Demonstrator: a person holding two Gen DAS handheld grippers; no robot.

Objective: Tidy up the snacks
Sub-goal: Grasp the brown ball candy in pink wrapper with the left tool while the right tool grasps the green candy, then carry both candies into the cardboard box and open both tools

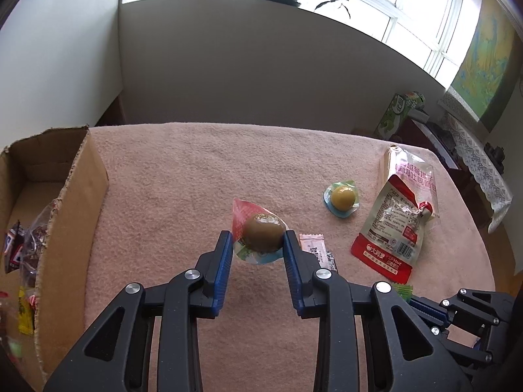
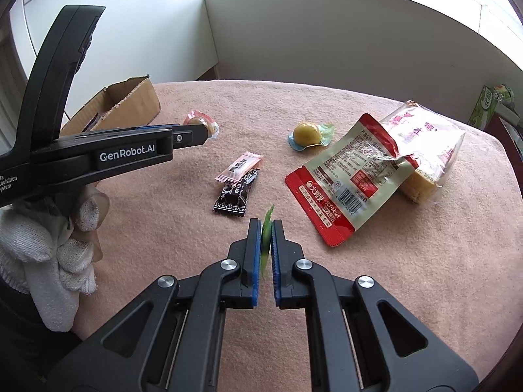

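Observation:
My left gripper [image 1: 258, 240] is shut on a brown jelly cup [image 1: 264, 236] with a red and green film lid, held above the pink cloth [image 1: 196, 170]. From the right wrist view that same gripper [image 2: 206, 132] reaches in from the left with the cup [image 2: 199, 122] at its tip. My right gripper [image 2: 267, 228] is shut on a thin green candy wrapper [image 2: 266, 228], which stands edge-on between the pads. On the cloth lie a yellow jelly cup [image 2: 307, 134], a pink candy [image 2: 240, 170], a black candy [image 2: 236, 194], a red and white pouch [image 2: 346, 179] and a bread bag [image 2: 425, 150].
An open cardboard box [image 1: 70, 196] stands at the left edge of the cloth, with several wrapped snacks [image 1: 19, 245] inside. A white-gloved hand [image 2: 55, 254] holds the left gripper. A green carton [image 1: 397, 114] and a lace-covered shelf [image 1: 474, 150] stand beyond the table's right side.

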